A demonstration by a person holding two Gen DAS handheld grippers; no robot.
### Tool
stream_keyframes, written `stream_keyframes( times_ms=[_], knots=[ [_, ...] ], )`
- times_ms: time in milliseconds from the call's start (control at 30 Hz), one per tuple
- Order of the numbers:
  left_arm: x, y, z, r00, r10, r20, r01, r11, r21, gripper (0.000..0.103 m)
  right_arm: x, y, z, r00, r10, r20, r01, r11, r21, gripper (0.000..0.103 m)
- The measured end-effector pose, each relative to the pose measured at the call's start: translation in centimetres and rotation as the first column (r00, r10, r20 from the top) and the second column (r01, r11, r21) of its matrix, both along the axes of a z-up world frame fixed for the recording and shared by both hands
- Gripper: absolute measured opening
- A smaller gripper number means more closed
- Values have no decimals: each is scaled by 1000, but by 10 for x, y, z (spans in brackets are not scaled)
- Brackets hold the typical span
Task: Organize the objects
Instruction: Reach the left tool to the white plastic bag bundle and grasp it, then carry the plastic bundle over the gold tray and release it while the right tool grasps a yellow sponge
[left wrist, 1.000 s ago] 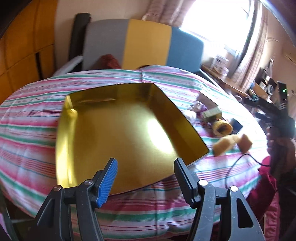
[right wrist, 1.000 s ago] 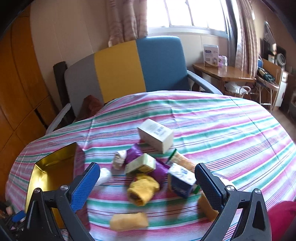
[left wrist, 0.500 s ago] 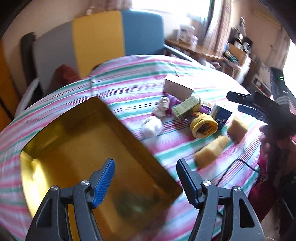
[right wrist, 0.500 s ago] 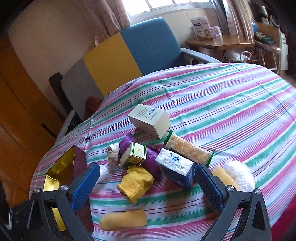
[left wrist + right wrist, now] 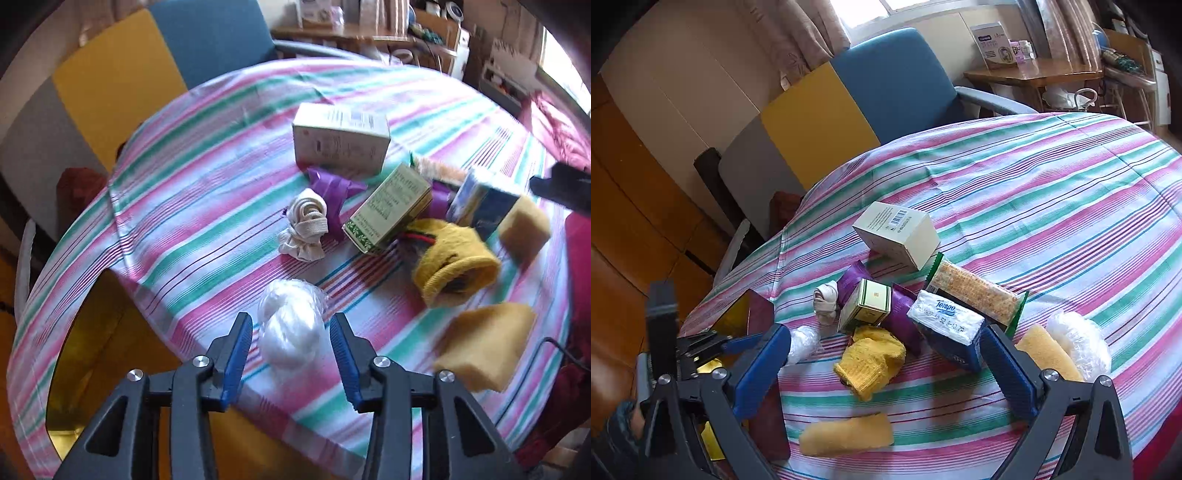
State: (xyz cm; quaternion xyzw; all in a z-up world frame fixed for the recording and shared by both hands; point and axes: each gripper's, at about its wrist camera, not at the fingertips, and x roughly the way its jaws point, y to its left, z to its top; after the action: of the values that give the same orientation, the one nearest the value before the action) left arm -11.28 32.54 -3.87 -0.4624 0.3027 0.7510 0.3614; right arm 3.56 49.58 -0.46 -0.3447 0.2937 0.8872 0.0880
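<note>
Striped cloth over my desk (image 5: 229, 155), gold tin (image 5: 99, 332) at 8 o'clock in left cam. My left tongs (image 5: 291, 347) are closing round the white plastic ball (image 5: 291, 332), pads not on it yet. At 2 o'clock: beige box (image 5: 340, 140), green box (image 5: 388, 208), yellow sock (image 5: 454, 269). My right tongs (image 5: 882, 373) gape wide w/ nothing gripped, above the sock, tissue pack (image 5: 945, 328) at 1 o'clock.
</note>
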Motion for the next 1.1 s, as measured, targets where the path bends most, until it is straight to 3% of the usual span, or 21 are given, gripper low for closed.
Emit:
stream_keyframes(
  times_ms=[33, 100, 167, 300, 433, 500, 633, 733, 833, 967, 1033, 1067, 1100],
  knots=[
    [-3, 5, -5, 1000, 0, 2, 0, 1000, -20, 44, 0, 0, 0, 1000, 2, -1, -2, 1000, -1, 103],
    [-8, 10, -13, 1000, 2, 27, -1, 999, -35, 32, 0, 0, 0, 1000, 6, -2, -6, 1000, -2, 103],
    [-9, 11, -16, 1000, 8, 20, -7, 1000, -30, 31, -1, 0, 0, 1000, 7, 0, -7, 1000, -1, 103],
    [0, -1, 0, 999, 27, 33, -29, 997, 78, 30, -3, -3, -1, 999, 34, 4, -34, 999, -3, 102],
    [19, -30, 22, 997, 66, 47, -74, 979, 188, 30, -8, -10, -5, 994, 104, 15, -104, 994, -38, 91],
    [26, -47, 32, 993, 97, 60, -109, 967, 231, 30, -13, -18, -7, 987, 157, 30, -155, 987, -51, 91],
    [39, -79, 44, 984, 171, 41, -175, 945, 278, 30, -21, -41, -11, 956, 288, 59, -286, 957, -44, 91],
    [38, -106, 49, 972, 231, 50, -235, 925, 300, 30, -27, -63, -19, 922, 365, 131, -367, 930, -8, 91],
    [35, -138, 53, 949, 314, 40, -310, 897, 314, 30, -31, -74, -27, 893, 413, 181, -420, 908, -1, 91],
    [22, -193, 54, 894, 445, 46, -435, 841, 323, 30, -33, -86, -40, 858, 435, 274, -459, 888, 28, 91],
    [15, -218, 53, 861, 508, 39, -493, 811, 316, 30, -34, -88, -47, 843, 425, 331, -465, 884, 50, 79],
    [11, -231, 53, 841, 540, 36, -522, 792, 316, 30, -34, -90, -51, 836, 418, 356, -469, 881, 66, 59],
    [4, -245, 52, 818, 574, 33, -553, 770, 317, 30, -34, -91, -53, 832, 408, 377, -470, 878, 87, 59]
  ],
)
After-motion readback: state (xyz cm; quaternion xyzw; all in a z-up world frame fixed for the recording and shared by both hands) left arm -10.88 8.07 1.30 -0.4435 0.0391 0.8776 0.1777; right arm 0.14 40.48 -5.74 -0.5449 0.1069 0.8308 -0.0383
